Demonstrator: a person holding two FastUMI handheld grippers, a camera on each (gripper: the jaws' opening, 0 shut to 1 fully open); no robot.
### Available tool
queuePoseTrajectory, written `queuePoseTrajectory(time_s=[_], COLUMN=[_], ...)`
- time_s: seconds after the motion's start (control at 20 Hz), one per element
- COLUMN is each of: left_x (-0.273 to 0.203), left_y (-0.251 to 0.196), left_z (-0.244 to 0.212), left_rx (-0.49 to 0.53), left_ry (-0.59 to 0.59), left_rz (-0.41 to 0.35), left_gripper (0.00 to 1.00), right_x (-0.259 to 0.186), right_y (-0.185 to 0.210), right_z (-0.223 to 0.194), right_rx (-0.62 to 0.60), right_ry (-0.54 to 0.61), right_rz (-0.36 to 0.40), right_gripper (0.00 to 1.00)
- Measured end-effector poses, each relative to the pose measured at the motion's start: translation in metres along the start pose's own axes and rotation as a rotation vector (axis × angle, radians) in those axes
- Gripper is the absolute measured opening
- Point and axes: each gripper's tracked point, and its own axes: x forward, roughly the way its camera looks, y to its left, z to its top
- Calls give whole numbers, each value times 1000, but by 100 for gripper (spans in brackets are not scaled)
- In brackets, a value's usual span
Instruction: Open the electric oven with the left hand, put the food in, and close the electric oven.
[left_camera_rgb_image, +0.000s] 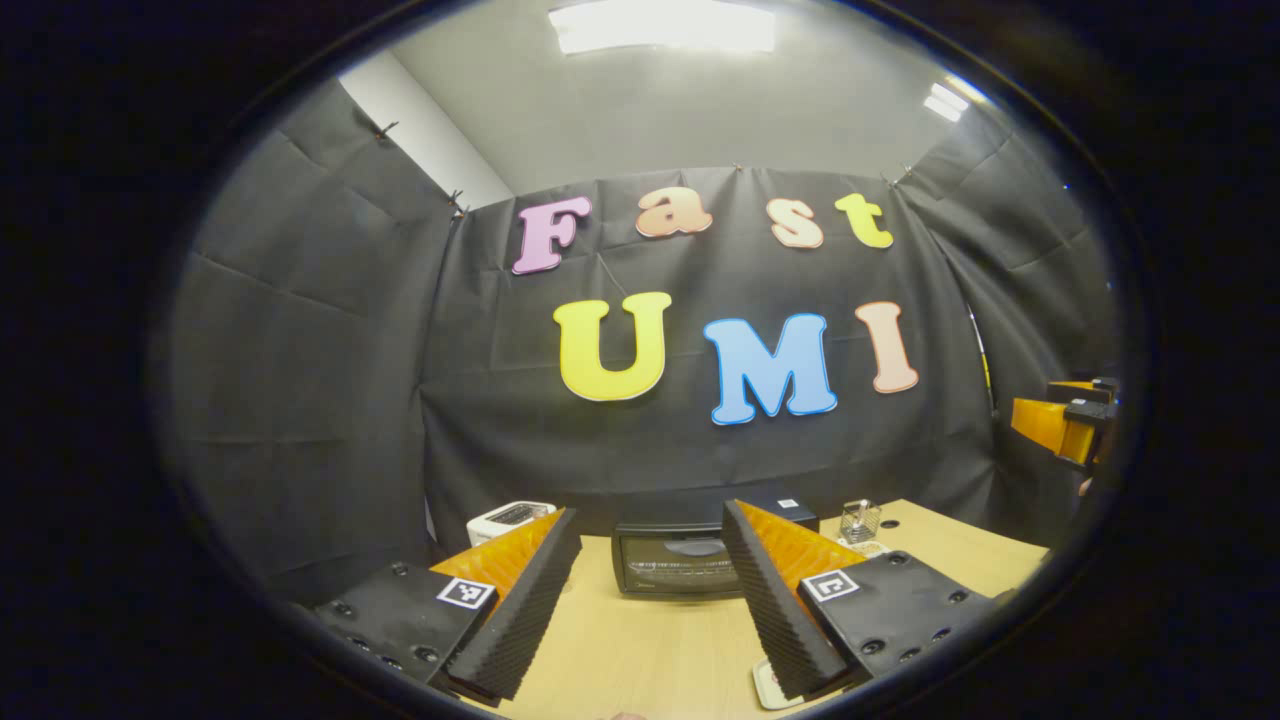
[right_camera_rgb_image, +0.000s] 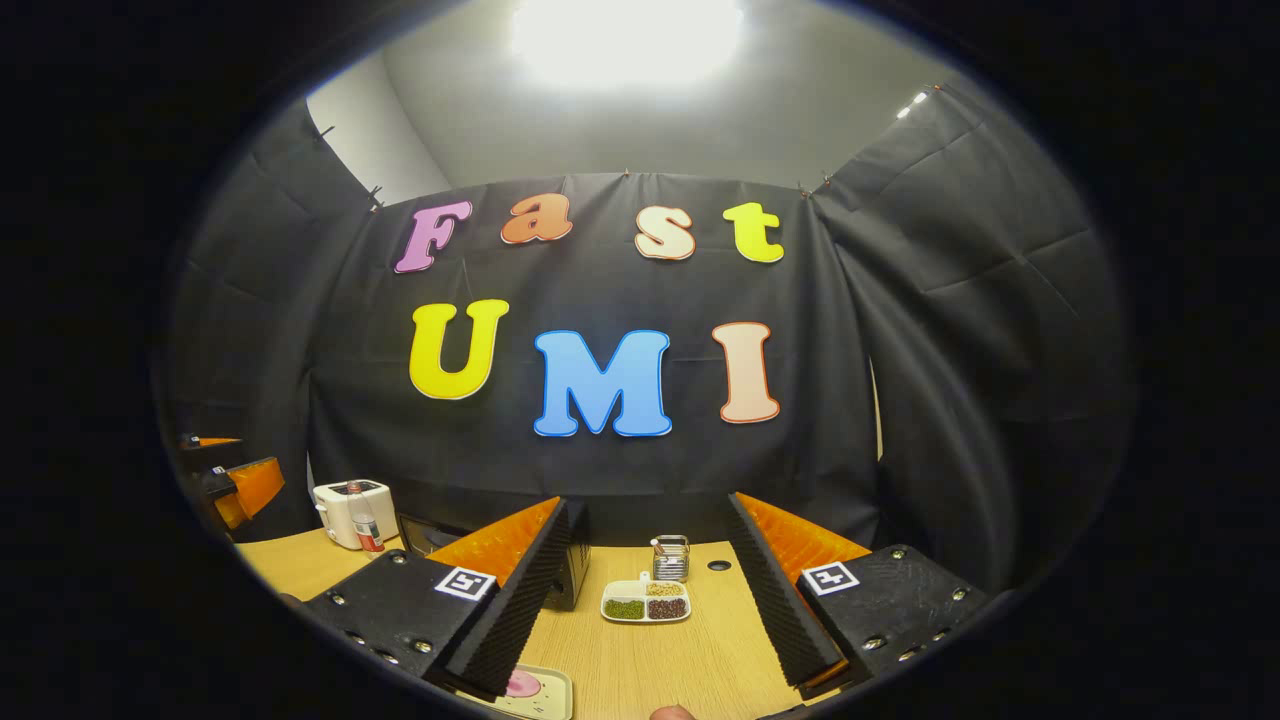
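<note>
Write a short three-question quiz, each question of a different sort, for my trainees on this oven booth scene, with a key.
1. True or false: the door of the black electric oven on the light wooden table is shut.
2. What fills the white divided rectangular dish? A) grains or beans in separate colours B) sliced bread C) water
3. Fill in: both the left gripper and the right gripper stand ____, holding nothing.

Key:
1. True
2. A
3. open

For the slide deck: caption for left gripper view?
Open left claw faces the closed electric oven across the wooden table.
</note>
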Motion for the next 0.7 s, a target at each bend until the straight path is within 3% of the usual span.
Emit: queuePoseTrajectory(time_s=[0.25,0.55,0.7], left_x=[29,80,115], left_y=[-12,-23,-25], left_z=[4,-13,-27], left_rx=[8,-17,-18], left_ry=[-15,1,12], left_rz=[11,-23,-59], left_gripper=[93,90,96], right_x=[4,19,27], right_y=[-5,-15,-16], right_z=[-1,-5,-3], right_rx=[20,20,28], right_ry=[-1,1,4], right_rz=[45,-2,-50], right_gripper=[96,96,96])
